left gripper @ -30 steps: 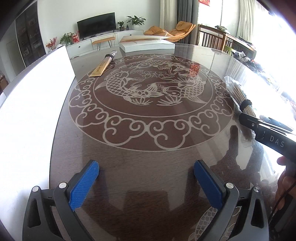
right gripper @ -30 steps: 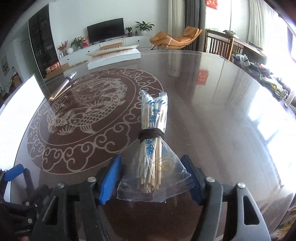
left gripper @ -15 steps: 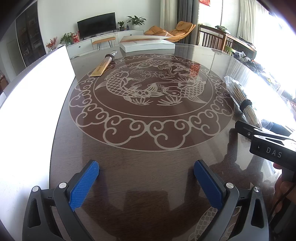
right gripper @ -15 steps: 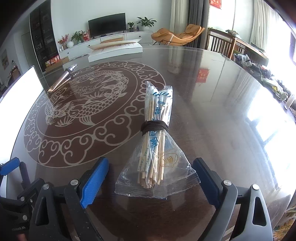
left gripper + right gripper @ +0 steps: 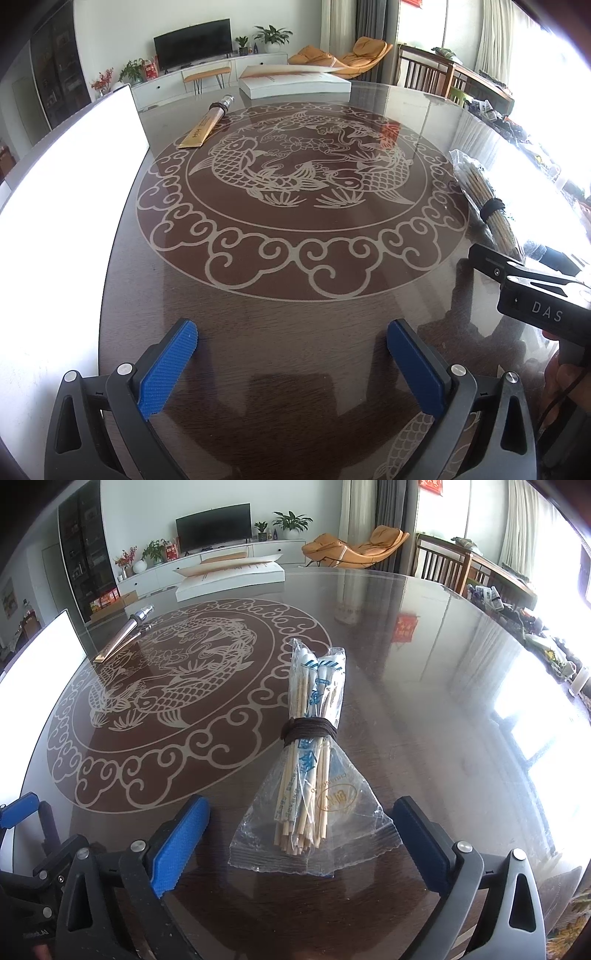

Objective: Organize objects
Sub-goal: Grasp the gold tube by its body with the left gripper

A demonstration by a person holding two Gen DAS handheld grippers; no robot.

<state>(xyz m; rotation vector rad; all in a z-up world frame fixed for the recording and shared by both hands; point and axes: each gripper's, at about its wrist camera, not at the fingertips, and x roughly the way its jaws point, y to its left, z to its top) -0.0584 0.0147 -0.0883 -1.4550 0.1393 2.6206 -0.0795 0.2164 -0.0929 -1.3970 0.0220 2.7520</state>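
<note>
A bundle of wooden chopsticks (image 5: 308, 760) in a clear plastic bag, tied with a dark band, lies on the round glass-topped table (image 5: 424, 709). My right gripper (image 5: 301, 834) is open, its blue pads either side of the bag's near end, just short of it. The bundle also shows at the right in the left wrist view (image 5: 487, 199), with the right gripper's black body (image 5: 532, 291) near it. My left gripper (image 5: 291, 369) is open and empty over bare table. A long gold-wrapped stick with a metal tip (image 5: 207, 123) lies at the far left.
A flat white box (image 5: 293, 83) lies at the table's far edge. A bright white panel (image 5: 55, 206) runs along the table's left side. A wooden chair (image 5: 443, 566) and a cluttered sideboard stand beyond the right rim.
My right gripper has opened wider and backed off a little from the chopstick bag. The left gripper has not moved.
</note>
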